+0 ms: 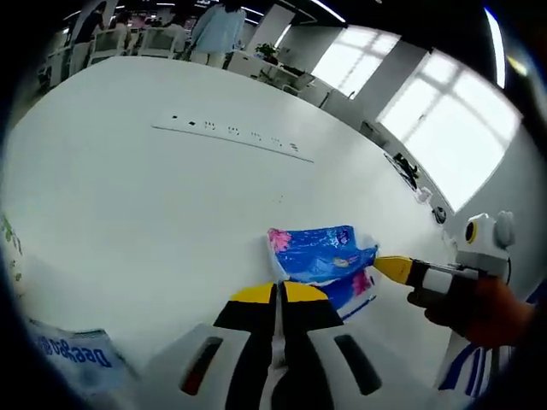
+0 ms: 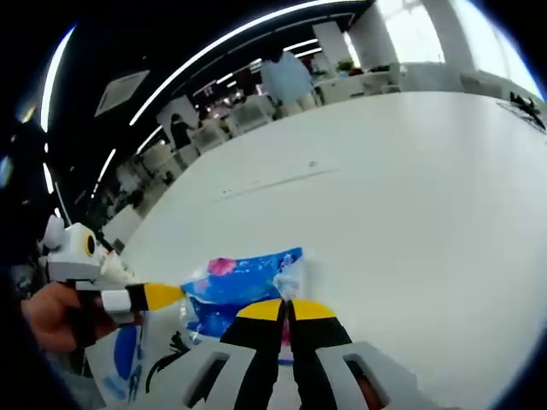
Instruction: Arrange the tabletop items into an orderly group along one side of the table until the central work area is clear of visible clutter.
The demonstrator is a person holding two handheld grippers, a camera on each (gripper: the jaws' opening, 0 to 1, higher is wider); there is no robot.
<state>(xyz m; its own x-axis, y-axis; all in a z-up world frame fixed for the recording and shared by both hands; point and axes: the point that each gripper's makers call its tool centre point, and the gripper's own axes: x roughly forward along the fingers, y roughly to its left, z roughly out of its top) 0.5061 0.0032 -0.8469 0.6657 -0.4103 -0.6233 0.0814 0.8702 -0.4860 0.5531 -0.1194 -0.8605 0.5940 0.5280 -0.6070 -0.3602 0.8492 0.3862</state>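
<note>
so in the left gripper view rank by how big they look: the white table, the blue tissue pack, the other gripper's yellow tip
1. white table, by far the largest.
2. blue tissue pack, mid-sized and partly hidden behind the left gripper.
3. yellow tip of the right gripper, smallest.
Fisheye distortion and nearness skew the apparent sizes.

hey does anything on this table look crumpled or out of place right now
The blue and pink packet looks crumpled, its wrapper bunched where the right gripper and left gripper pinch it. It lies out on the white table.

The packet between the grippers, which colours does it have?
Packet: blue with pink patches, clearest in left gripper view.
</note>
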